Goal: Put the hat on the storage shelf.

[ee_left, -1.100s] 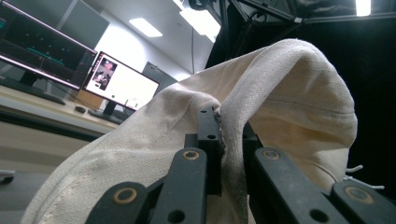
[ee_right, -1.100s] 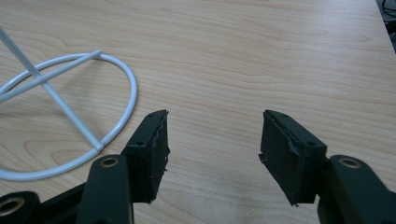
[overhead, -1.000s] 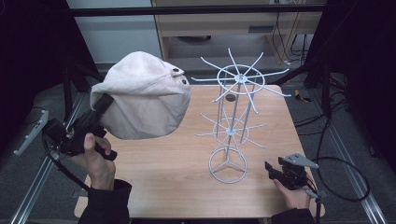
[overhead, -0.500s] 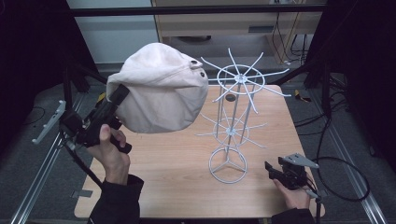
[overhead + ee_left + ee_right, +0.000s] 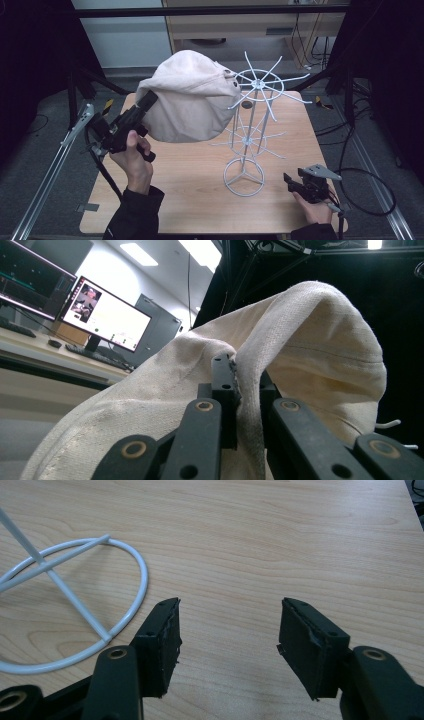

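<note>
A beige cloth cap (image 5: pixel 192 102) hangs in the air above the table's left half, its right side touching or just short of the white wire rack (image 5: pixel 252 130); I cannot tell which. My left gripper (image 5: pixel 148 100) is shut on the cap's edge. In the left gripper view the fabric (image 5: pixel 305 340) is pinched between the jaws of my left gripper (image 5: pixel 246 390). My right gripper (image 5: pixel 288 180) rests low near the table's front right, beside the rack's ring base (image 5: pixel 243 177). In the right gripper view my right gripper (image 5: pixel 227 630) stands open over bare wood, next to the ring base (image 5: pixel 137 570).
The wooden table (image 5: pixel 190 200) carries the rack in its middle right. Black frame bars (image 5: pixel 210 11) and a metal rail (image 5: pixel 50 170) border the table. Cables (image 5: pixel 370 190) lie on the floor at the right. Monitors (image 5: pixel 105 315) stand on a desk beyond the cap.
My left gripper has carried the cap to the right, from the table's left edge up against the rack's upper spokes. The right gripper has kept still.
</note>
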Motion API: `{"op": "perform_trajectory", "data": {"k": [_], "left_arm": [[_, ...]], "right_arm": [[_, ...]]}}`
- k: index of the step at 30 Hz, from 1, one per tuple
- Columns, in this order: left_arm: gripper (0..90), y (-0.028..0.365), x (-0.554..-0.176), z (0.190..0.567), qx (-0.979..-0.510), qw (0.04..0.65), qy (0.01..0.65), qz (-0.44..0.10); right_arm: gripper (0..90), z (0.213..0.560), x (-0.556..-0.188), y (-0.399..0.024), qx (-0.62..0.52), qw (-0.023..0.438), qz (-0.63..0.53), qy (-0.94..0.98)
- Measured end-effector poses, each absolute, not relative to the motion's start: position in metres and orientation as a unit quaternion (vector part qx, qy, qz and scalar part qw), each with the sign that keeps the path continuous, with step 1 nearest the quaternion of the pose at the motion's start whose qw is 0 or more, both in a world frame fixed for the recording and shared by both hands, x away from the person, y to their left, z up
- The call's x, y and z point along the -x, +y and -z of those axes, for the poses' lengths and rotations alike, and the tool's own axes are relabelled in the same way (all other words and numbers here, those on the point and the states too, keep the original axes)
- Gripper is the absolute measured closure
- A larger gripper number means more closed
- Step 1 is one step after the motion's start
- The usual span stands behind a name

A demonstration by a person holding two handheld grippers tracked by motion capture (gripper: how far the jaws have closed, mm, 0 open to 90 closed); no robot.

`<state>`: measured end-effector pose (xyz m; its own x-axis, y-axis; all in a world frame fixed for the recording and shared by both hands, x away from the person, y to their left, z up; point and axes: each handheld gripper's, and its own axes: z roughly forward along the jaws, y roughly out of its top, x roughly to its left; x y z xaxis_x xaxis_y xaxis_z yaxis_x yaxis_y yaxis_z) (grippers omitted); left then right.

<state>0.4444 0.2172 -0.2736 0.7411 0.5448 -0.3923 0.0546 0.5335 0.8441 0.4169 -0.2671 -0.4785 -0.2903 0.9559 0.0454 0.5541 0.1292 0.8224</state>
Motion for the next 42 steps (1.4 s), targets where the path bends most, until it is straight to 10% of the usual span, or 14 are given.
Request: {"op": "perform_trajectory", "data": {"k": [42], "left_arm": [[79.6, 0.204, -0.462, 0.345, -0.604, 0.704, 0.348, -0.138]], "right_arm": [[40.9, 0.480, -0.417, -0.267, -0.535, 0.259, -0.385, 0.706]]}}
